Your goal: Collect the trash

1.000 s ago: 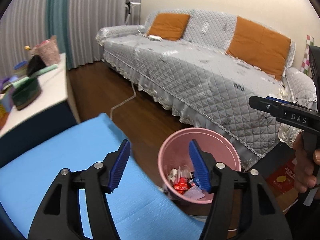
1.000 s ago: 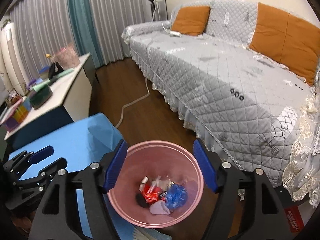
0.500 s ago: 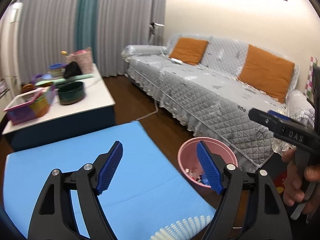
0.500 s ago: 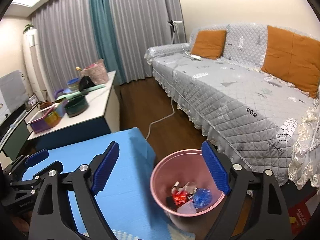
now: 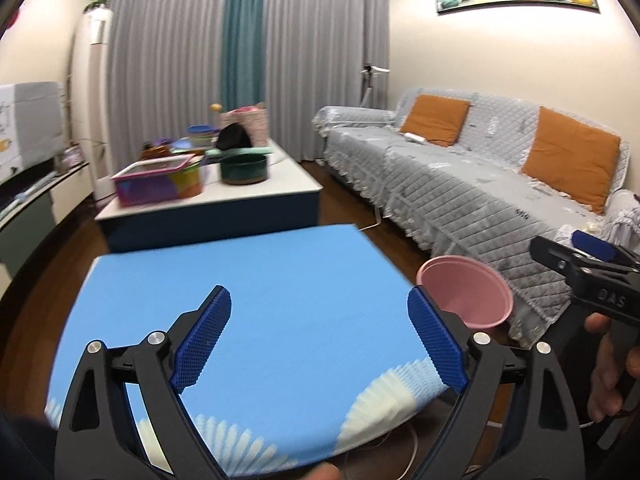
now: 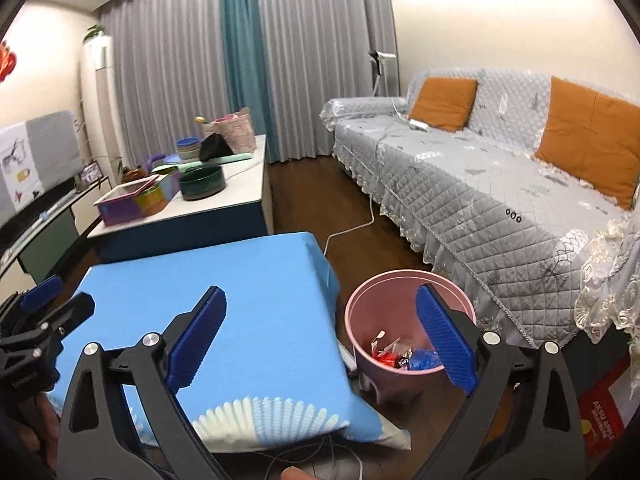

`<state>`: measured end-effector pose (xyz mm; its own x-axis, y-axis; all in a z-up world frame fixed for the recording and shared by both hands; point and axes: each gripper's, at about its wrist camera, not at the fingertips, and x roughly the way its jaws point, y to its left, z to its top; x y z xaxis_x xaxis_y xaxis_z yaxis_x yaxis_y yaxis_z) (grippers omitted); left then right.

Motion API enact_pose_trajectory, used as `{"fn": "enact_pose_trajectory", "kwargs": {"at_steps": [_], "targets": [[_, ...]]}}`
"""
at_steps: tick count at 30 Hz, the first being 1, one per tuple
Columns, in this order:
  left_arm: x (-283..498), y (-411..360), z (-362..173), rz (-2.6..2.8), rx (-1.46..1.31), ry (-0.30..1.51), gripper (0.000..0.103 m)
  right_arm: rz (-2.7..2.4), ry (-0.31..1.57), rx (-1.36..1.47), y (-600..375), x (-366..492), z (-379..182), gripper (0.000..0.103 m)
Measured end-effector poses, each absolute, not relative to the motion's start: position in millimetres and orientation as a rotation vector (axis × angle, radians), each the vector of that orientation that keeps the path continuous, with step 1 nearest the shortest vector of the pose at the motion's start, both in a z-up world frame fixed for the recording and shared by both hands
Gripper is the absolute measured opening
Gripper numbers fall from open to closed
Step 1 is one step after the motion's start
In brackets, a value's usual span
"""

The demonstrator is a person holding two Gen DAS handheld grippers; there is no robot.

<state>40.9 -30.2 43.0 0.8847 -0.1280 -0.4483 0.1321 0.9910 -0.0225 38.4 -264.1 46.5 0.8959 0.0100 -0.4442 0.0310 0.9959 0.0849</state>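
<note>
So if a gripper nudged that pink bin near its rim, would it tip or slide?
The pink bin looks thin plastic, probably light. It narrows toward the base and holds only a few wrappers, so a rim nudge would likely tip it; a low push might slide it across the wooden floor.

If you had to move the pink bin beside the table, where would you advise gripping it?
Grip the pink bin at its rim, from above, one finger inside and one outside. It stands upright with its mouth open, and the body looks too wide for the right gripper, probably.
</note>
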Motion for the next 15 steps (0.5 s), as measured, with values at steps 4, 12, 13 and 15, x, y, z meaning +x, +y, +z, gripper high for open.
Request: {"fn": "enact_pose_trajectory", "kwargs": {"at_steps": [4,12,13,15], "targets": [[20,-14,35,-0.058,-0.009,0.485,0.087,0.000,0.454,0.052,-243,13,36,0.098],[-12,5,10,0.030,-0.062,0.533,0.087,0.012,0.489,-0.005,-224,-15,9,0.098],[-12,5,8,0.034,-0.057,0.533,0.087,0.011,0.496,-0.015,-222,-16,4,0.098],[-13,6,7,0.045,-0.049,0.528,0.087,0.011,0.513,-0.025,-220,-14,-1,0.098]]}}
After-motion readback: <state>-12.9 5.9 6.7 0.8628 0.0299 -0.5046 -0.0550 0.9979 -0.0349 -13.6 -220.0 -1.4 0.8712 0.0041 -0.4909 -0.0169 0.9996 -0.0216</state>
